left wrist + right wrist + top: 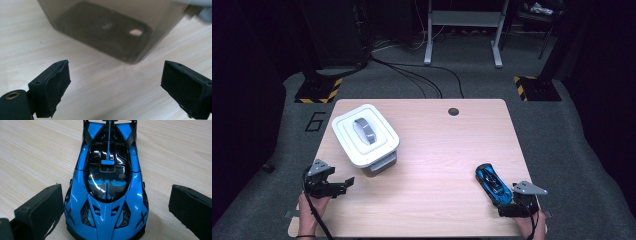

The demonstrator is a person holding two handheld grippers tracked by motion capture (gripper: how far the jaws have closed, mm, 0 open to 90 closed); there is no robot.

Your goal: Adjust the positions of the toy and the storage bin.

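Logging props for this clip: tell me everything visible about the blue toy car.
The blue toy car is a glossy, plastic-looking sports car model, bright blue with black panels, a dark canopy and a thin blue spine along its top. It sits upright on its wheels on the wooden table, near the right front corner, angled diagonally. The right gripper has its open jaws on either side of one end of the car; the left jaw looks close to the body, but contact cannot be confirmed.
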